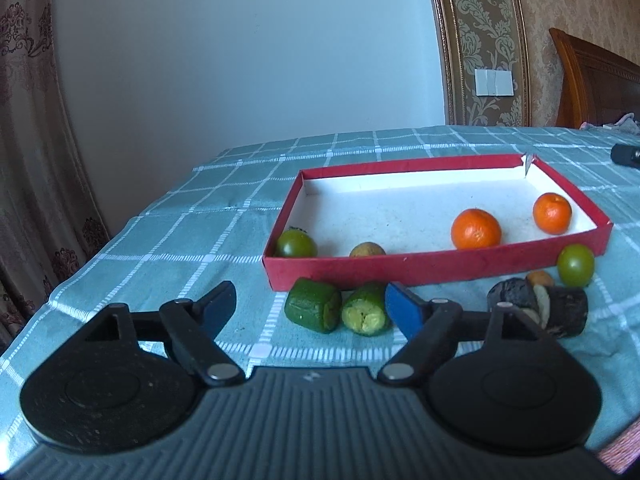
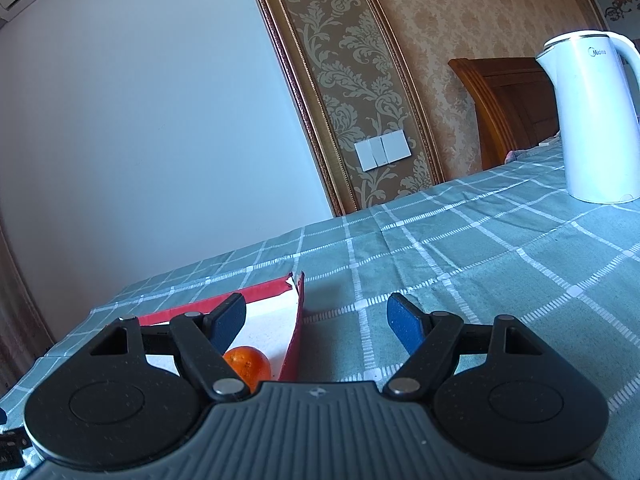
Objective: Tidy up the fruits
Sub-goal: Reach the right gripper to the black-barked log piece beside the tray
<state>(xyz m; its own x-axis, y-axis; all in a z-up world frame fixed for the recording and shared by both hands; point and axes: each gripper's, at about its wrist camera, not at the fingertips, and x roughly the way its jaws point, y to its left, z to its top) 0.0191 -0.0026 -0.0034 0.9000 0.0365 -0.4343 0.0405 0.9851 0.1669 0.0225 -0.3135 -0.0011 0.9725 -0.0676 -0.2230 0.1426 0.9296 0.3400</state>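
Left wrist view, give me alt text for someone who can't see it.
A red box on a teal checked tablecloth holds two oranges, a green fruit and a brownish one. In front lie two green cut pieces, dark pieces and another green fruit, beyond the open, empty left gripper.

On the bench (image 1: 168, 240) a shallow box (image 1: 436, 268) sits right of centre in the left wrist view. Inside it, one tomato (image 1: 295, 243) lies in the lower left corner, a small round fruit (image 1: 367, 249) just right of it against the near wall, and two oranges (image 1: 476, 229) toward the right end. Below the box's near wall lie two cut vegetable pieces (image 1: 338, 311), side by side; further right are dark cut pieces (image 1: 540, 306) and, above them, another tomato (image 1: 575, 265). In the right wrist view a kettle (image 2: 592, 120) stands at upper right.
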